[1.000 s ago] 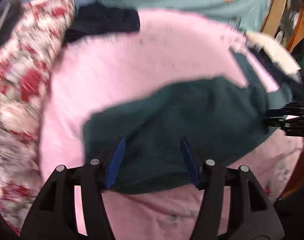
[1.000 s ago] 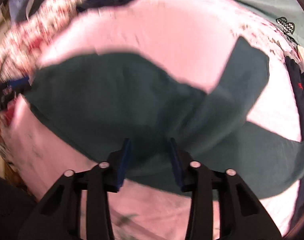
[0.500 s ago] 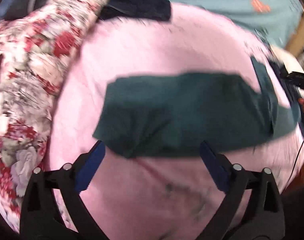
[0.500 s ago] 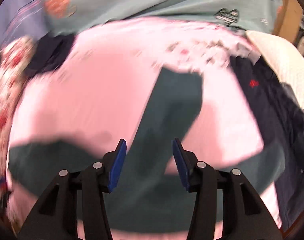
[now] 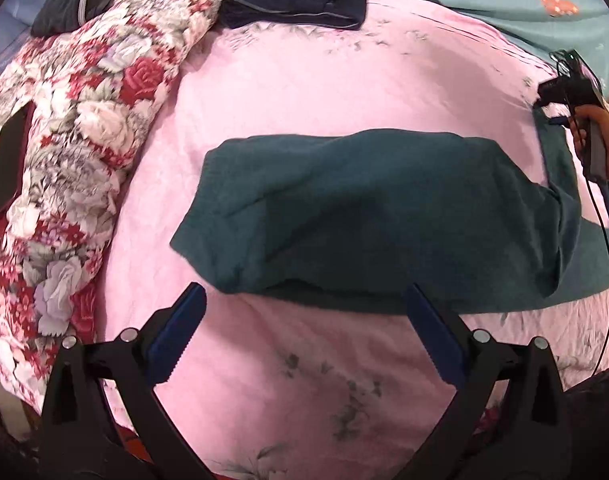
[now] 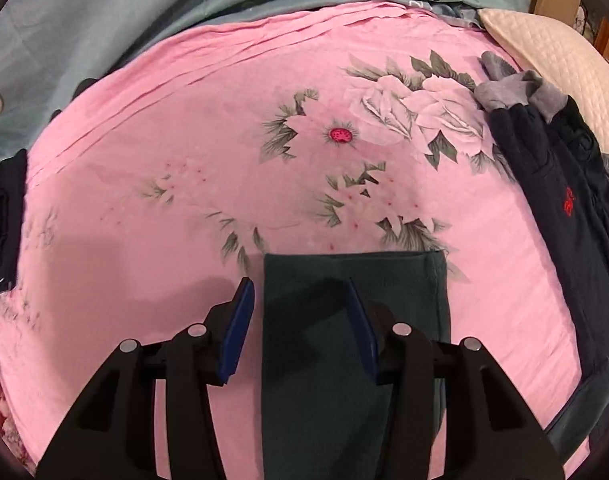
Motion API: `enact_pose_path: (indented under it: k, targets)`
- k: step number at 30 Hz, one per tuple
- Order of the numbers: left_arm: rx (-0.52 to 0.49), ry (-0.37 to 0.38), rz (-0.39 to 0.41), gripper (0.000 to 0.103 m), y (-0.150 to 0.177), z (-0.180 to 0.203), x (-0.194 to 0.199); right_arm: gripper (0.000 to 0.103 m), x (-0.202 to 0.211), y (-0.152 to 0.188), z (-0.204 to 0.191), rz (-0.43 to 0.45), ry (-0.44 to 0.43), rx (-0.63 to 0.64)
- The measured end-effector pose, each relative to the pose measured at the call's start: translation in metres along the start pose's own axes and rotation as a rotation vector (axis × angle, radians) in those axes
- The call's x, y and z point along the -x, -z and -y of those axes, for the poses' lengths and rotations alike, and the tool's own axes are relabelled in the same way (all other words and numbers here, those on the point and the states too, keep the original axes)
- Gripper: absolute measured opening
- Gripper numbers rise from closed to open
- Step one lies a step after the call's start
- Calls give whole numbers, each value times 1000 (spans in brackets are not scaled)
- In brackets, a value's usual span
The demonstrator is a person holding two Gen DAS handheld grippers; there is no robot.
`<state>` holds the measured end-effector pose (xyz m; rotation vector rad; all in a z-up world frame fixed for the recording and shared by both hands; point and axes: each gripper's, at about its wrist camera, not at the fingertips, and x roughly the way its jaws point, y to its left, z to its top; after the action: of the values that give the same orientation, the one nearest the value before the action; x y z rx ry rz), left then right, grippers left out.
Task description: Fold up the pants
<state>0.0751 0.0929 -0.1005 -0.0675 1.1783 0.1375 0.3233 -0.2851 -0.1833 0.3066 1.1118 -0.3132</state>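
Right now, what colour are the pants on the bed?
Dark teal green pants, plain with no pattern; clearest in the left wrist view.

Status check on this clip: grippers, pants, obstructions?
Left gripper open, empty. Right gripper open over pants hem. Dark green pants flat on pink sheet. Nothing in the way.

The pants (image 5: pixel 364 216) are dark green. The sheet (image 6: pixel 224 152) under them is pink with pale flowers and gray-green leaves. The blanket (image 5: pixel 84 100) has red and white roses. The jacket (image 6: pixel 564 184) is dark blue with a small red mark.
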Motion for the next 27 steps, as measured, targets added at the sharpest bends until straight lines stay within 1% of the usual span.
enact_pose_path:
  k: [1,2,4,5,6,9,11,12,13,15,18,20,21,23,25,26,27]
  targets:
    - [11,-3,-1,101,-1,-2,0,40,-5,-1,0,0,12,-2]
    - [20,-5,1,101,-2,-3,-1,35,-5,-1,-1,8,28,4]
    - [31,-5,3,101,-5,-4,-1,29,-6,-2,-3,12,52,32]
    - [34,-2,4,101,-7,-4,-2,10,-5,-1,-4,15,57,51]
    - [35,2,4,101,-8,-3,-3,3,-4,-1,-4,15,58,76]
    - [18,10,15,101,-13,5,-4,3,8,0,8,27,15,52]
    - [-1,16,18,101,-16,13,-4,3,31,1,24,61,-77,21]
    - [-11,29,20,101,-17,19,-4,3,41,2,31,71,-108,6]
    - [-19,39,24,101,-19,24,-3,3,57,2,43,86,-159,-18]
    - [-42,64,38,101,-22,35,0,3,88,7,63,119,-231,-58]
    - [-74,94,59,101,-28,54,5,3,137,15,109,177,-368,-119]
    - [-109,111,73,101,-31,73,9,3,171,29,148,220,-449,-148]
    - [-127,119,79,101,-32,83,11,3,181,36,162,231,-469,-161]
    - [-161,134,82,101,-32,103,14,3,194,54,203,245,-518,-196]
    - [-205,137,81,101,-30,125,17,3,193,80,250,249,-503,-244]
    - [-229,136,82,101,-27,135,20,3,187,95,273,233,-501,-281]
    - [-263,135,84,101,-25,149,24,3,182,106,287,221,-498,-309]
